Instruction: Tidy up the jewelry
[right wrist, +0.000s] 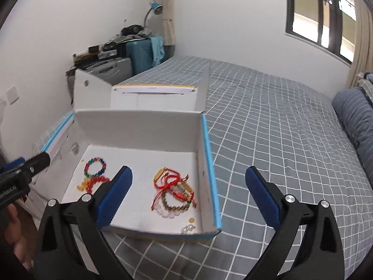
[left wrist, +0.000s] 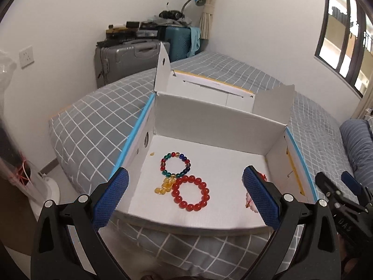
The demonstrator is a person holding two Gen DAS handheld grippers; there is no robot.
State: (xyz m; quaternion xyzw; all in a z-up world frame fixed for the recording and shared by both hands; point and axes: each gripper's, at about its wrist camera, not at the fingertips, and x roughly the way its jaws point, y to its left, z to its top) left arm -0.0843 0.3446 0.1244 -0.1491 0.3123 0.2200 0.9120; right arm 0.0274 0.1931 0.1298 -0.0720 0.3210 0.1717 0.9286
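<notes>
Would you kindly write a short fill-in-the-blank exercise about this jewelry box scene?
1. The red bead bracelet lies inside the white ____.
2. The box rests on a checked ____.
3. Both the left tool and the right tool hold ____.
4. The multicolored bracelet lies ____ from the camera than the red one.

Answers: box; bed; nothing; farther
</notes>
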